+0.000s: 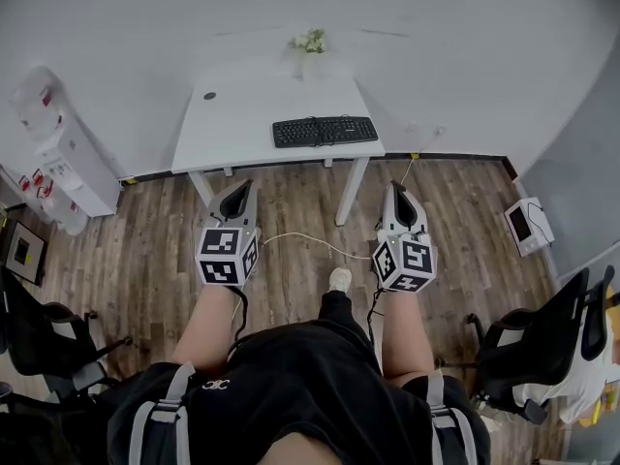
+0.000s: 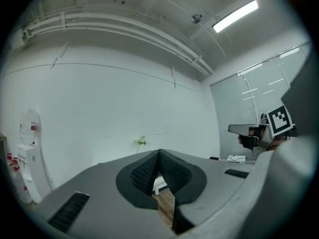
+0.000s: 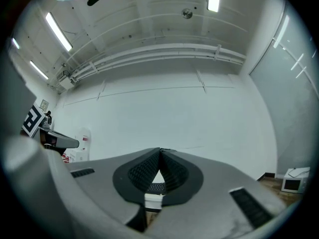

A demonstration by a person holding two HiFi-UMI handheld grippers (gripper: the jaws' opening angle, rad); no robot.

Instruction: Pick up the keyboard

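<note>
A black keyboard (image 1: 325, 131) lies near the front right edge of a white table (image 1: 242, 114) against the wall. Both grippers are held level over the wooden floor, well short of the table. My left gripper (image 1: 241, 188) is shut and holds nothing; its tips point toward the table's front left leg. My right gripper (image 1: 397, 189) is shut and empty too, below and right of the keyboard. In the right gripper view a slice of the keyboard (image 3: 155, 187) shows through the gap under the shut gripper (image 3: 160, 151). In the left gripper view the shut gripper (image 2: 159, 152) hides most of the table.
A small plant (image 1: 310, 41) stands at the table's back edge. A water dispenser (image 1: 60, 163) stands left by the wall. Black office chairs (image 1: 542, 347) flank me at both sides. A white box device (image 1: 528, 226) sits on the floor at right. A cable (image 1: 305, 240) runs across the floor.
</note>
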